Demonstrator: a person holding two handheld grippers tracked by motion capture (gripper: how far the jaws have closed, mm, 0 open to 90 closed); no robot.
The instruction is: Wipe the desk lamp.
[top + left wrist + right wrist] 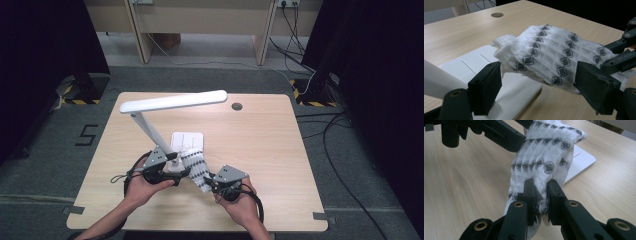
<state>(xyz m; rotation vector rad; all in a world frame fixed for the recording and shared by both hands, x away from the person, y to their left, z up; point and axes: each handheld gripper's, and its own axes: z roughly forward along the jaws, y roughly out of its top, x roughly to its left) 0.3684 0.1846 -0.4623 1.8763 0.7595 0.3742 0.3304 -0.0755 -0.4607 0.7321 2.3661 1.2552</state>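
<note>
At the near middle of the bench (260,145), a white cloth (196,167) with rows of dark diamond marks is seen draped over the near edge of the lamp base (187,141) and stretched toward the right gripper (216,186). The cloth's near end is clamped between the jaws of the right gripper; in the right gripper view the two black pads are pressed into a bunched fold of cloth (541,162), which rises from them toward the lamp base (580,161). The left gripper (184,172) is released: in the left gripper view its jaws are stood wide apart, one at each side of the cloth (554,53), and neither pad is seen pressed on the fabric. Contact of the left-hand pad with the cloth's edge cannot be told. The far end of the cloth is laid on the white base (469,67), with a folded corner turned up. Each gripper is held by a hand, the forearms entering from the near edge. The lamp (172,101) is stood with its arm tilted and its long head level above the bench. A round hole (237,106) is noted near the far edge.
</note>
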